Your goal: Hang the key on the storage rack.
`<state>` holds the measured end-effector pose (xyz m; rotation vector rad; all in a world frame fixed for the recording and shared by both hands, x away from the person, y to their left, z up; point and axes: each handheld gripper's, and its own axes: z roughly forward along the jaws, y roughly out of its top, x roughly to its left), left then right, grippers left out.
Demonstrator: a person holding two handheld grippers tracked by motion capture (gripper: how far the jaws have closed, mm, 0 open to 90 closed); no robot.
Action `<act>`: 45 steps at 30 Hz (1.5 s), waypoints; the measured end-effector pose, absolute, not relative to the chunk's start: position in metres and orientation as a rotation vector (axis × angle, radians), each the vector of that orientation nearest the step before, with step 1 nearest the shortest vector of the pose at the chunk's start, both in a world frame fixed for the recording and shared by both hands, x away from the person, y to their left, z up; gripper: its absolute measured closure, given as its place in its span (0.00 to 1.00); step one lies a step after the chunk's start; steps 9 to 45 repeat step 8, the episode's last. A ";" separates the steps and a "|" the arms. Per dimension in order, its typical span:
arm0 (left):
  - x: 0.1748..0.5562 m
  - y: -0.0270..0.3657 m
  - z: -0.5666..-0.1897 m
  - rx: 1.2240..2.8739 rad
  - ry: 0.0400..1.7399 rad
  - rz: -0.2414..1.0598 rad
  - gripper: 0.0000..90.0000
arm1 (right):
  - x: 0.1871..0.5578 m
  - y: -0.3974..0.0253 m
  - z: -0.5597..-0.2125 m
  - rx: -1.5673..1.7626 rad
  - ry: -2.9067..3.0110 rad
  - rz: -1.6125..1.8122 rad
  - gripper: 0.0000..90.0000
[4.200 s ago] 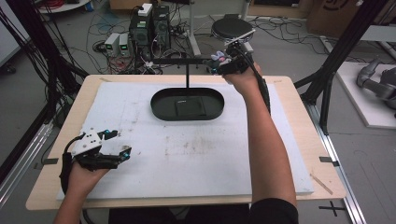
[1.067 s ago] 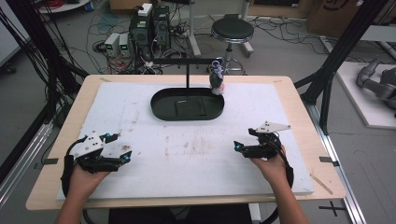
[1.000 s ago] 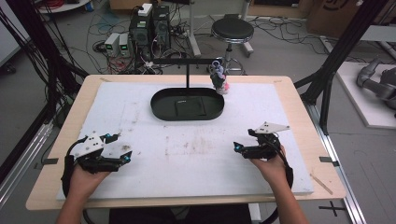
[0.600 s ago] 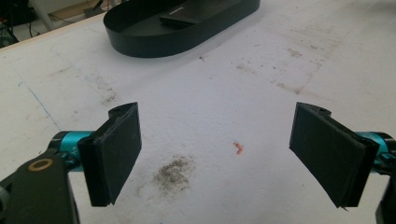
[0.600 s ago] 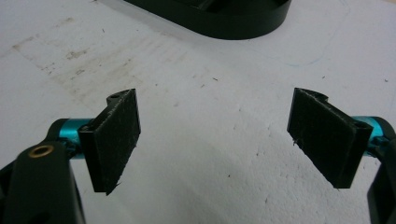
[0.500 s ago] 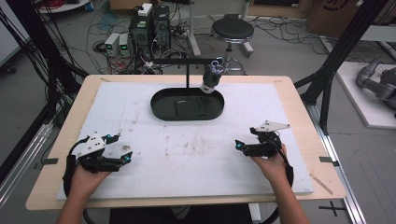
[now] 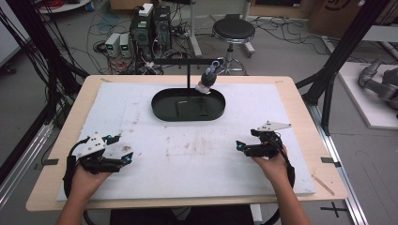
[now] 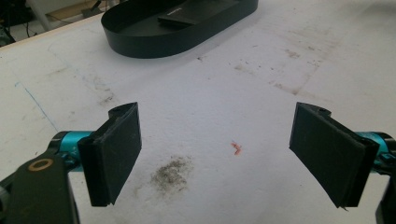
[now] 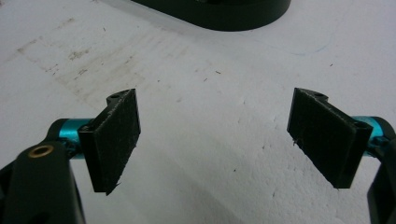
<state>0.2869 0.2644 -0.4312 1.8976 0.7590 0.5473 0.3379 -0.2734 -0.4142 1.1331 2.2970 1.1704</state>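
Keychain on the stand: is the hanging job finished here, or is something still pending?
Looks done: the keychain hangs from the stand over the black tray. Nothing in hand: the left tool and right tool rest open on the white mat. Nothing visibly left.

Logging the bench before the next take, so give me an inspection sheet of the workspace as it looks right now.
Surface: white board, stained and scuffed at its middle, on a wooden table.
Job's things: black oval tray; small object hanging from the stand's bar above the tray's far right rim.
Clutter: nothing seen.
Grippers: left gripper and right gripper open, nothing between jaws, low over the board.
Cables: tangled on the floor behind the table.
Surroundings: stool, electronics boxes.
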 end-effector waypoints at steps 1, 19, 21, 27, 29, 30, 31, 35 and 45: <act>0.287 0.264 -0.431 1.898 0.758 0.547 0.19 | 0.338 -0.273 -0.414 1.132 2.295 1.174 0.20; 0.287 0.265 -0.429 1.896 0.757 0.552 0.19 | 0.338 -0.275 -0.413 1.133 2.288 1.182 0.20; 0.287 0.265 -0.429 1.896 0.757 0.552 0.19 | 0.338 -0.275 -0.413 1.133 2.288 1.182 0.20; 0.287 0.265 -0.429 1.896 0.757 0.552 0.19 | 0.338 -0.275 -0.413 1.133 2.288 1.182 0.20; 0.287 0.265 -0.429 1.896 0.757 0.552 0.19 | 0.338 -0.275 -0.413 1.133 2.288 1.182 0.20; 0.287 0.265 -0.429 1.896 0.757 0.552 0.19 | 0.338 -0.275 -0.413 1.133 2.288 1.182 0.20; 0.287 0.265 -0.429 1.896 0.757 0.552 0.19 | 0.338 -0.275 -0.413 1.133 2.288 1.182 0.20; 0.287 0.265 -0.429 1.896 0.757 0.552 0.19 | 0.338 -0.275 -0.413 1.133 2.288 1.182 0.20; 0.287 0.265 -0.429 1.896 0.757 0.552 0.19 | 0.338 -0.275 -0.413 1.133 2.288 1.182 0.20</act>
